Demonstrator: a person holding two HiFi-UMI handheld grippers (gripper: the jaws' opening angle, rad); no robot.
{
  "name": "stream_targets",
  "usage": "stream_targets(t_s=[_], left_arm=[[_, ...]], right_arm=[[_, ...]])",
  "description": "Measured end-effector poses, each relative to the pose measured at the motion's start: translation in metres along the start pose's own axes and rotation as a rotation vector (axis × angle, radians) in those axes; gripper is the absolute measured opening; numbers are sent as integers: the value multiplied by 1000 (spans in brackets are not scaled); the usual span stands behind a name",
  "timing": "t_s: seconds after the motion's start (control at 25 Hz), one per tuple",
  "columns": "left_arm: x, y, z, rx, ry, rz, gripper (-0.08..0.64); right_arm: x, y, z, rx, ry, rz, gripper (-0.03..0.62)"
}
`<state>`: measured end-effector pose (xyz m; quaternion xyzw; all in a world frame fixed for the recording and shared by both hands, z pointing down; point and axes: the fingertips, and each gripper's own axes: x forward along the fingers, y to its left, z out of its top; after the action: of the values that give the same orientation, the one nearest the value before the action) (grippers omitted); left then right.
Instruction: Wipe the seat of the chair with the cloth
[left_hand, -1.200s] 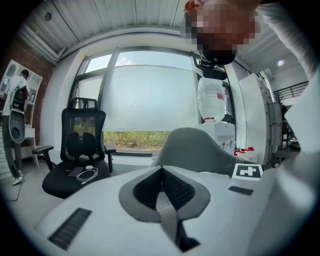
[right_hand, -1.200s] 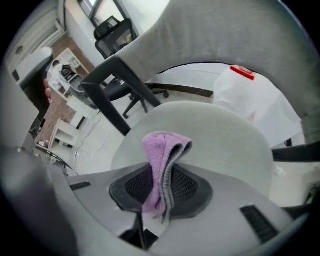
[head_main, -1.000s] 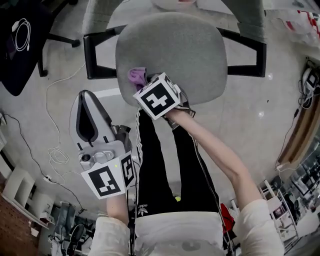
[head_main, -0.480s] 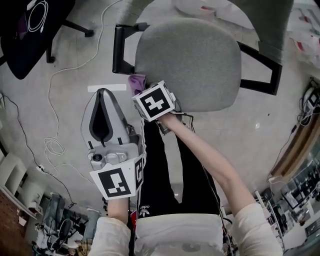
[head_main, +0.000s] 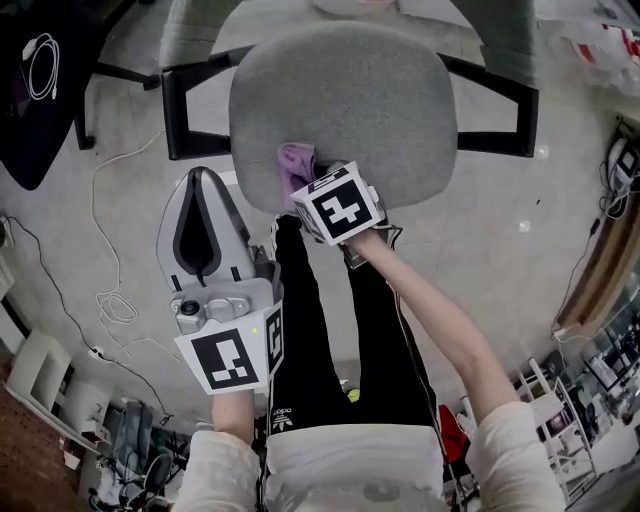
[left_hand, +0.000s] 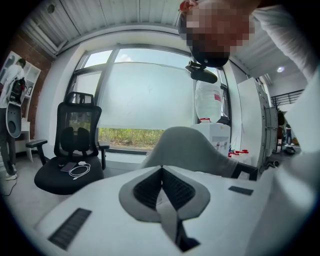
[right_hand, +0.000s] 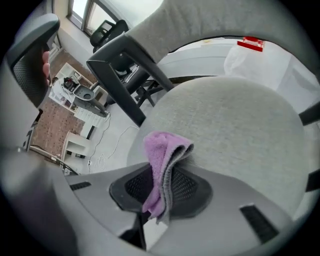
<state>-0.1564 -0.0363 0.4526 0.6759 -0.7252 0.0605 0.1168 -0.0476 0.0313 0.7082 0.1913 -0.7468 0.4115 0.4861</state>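
**On the near-left corner of the seat (head_main: 350, 100): cloth (head_main: 296, 164) clamped, nearly all of the wipe left to do**

Over at that front corner, the purple cloth is pinched in the right claw (right_hand: 159, 192). The jaws are closed down on it, so only the cloth's own thickness keeps them apart. It's folded double and sticks up out of the jaws, with the folded end flopped forward toward the grey fabric. Contact with the seat looks likely from the right gripper view, but it can't be called for certain.

What the next stroke hangs on is which way the seat lies from the cloth. Almost all of it stretches away from the right claw, toward the backrest (head_main: 500, 40) and across to the far right side. So a push forward and rightward is probably what's called for, with the cloth pressed flatter than it is now. Only a small fold seems to be offered to the fabric.

The left claw (head_main: 200, 185) is parked off the chair (head_main: 420, 150) altogether. It's over the floor (head_main: 120, 250), just beside the left armrest (head_main: 190, 110), with its jaws shut together on nothing. The right hand is clearly the nearer one, and the wipe looks like a one-handed job.
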Motion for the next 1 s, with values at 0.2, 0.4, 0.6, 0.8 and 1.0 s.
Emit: stream_targets(t_s=[0.2, 0.4, 0.6, 0.8, 1.0], left_arm=[[9, -40, 3, 17, 1, -73, 12], [19, -73, 2, 34, 3, -131, 12], [21, -106, 0, 45, 7, -181, 12], [20, -132, 1, 51, 4, -218, 12], [18, -147, 4, 56, -4, -238, 12]], right_arm=[[-41, -67, -32, 46, -16, -87, 87], [-77, -130, -60, 109, -30, -170, 87], [-109, -181, -89, 160, -40, -253, 87], [-128, -211, -109, 162, -33, -307, 87], [-139, -232, -123, 172, -26, -344, 87]])
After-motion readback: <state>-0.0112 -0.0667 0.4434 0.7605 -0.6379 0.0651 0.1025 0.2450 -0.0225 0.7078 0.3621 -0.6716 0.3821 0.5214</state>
